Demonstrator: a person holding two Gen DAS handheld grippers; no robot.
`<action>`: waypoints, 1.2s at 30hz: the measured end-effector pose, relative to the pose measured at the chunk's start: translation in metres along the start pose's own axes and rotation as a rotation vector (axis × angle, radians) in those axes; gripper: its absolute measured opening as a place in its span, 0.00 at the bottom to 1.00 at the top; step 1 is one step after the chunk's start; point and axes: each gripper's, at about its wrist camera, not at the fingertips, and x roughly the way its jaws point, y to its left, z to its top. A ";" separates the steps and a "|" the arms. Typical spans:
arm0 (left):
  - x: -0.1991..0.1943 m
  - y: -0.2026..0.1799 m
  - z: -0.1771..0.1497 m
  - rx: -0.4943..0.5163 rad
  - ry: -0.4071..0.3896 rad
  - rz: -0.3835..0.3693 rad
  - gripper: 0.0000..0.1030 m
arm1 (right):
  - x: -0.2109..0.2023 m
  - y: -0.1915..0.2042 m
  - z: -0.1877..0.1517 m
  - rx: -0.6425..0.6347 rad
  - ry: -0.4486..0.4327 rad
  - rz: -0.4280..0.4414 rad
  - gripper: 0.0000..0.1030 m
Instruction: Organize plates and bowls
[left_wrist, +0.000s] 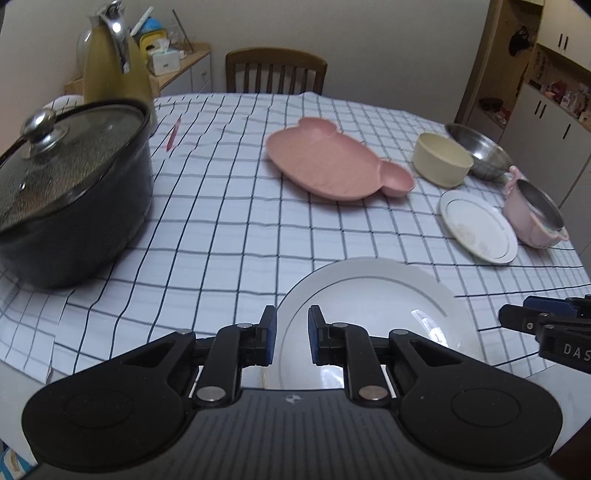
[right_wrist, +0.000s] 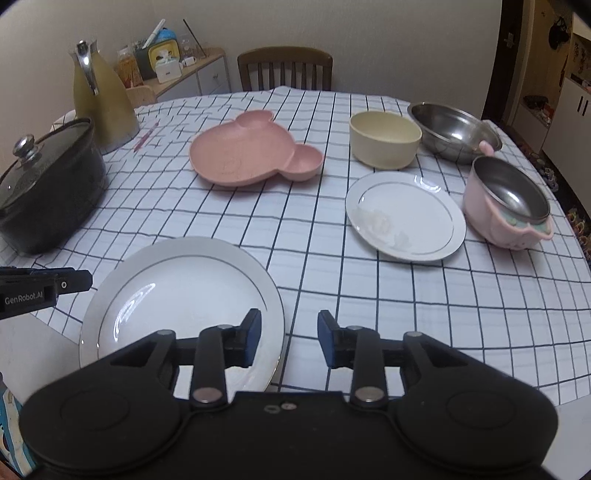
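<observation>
Left wrist view: left gripper (left_wrist: 291, 334) above near edge of big white plate (left_wrist: 373, 295), fingers narrow gap, nothing gripped. Plate lies flat on checked cloth (left_wrist: 221, 221), probably base for stack.

Right wrist view: right gripper (right_wrist: 290, 338) fingers apart, empty, beside plate rim. Small plate (right_wrist: 406, 216), pink tray (right_wrist: 251, 155), bowls wait farther.

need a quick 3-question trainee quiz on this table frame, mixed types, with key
1. True or false: the large white plate lies flat on the checked tablecloth, nearest the cameras.
2. Which dish sits between the pink bear-shaped plate and the steel mixing bowl? A) small white plate B) cream bowl C) black pot
3. Fill in: the metal-lined pink bowl stands right of the small white ____.

Key
1. True.
2. B, the cream bowl.
3. Plate: the small white plate.
</observation>
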 end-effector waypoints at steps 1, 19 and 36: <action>-0.003 -0.003 0.002 0.007 -0.009 -0.005 0.17 | -0.002 0.000 0.002 0.000 -0.008 -0.004 0.39; -0.025 -0.062 0.028 0.120 -0.151 -0.101 0.62 | -0.040 -0.026 0.011 0.053 -0.134 -0.091 0.75; 0.008 -0.135 0.060 0.162 -0.162 -0.111 0.76 | -0.032 -0.092 0.025 0.101 -0.194 -0.182 0.99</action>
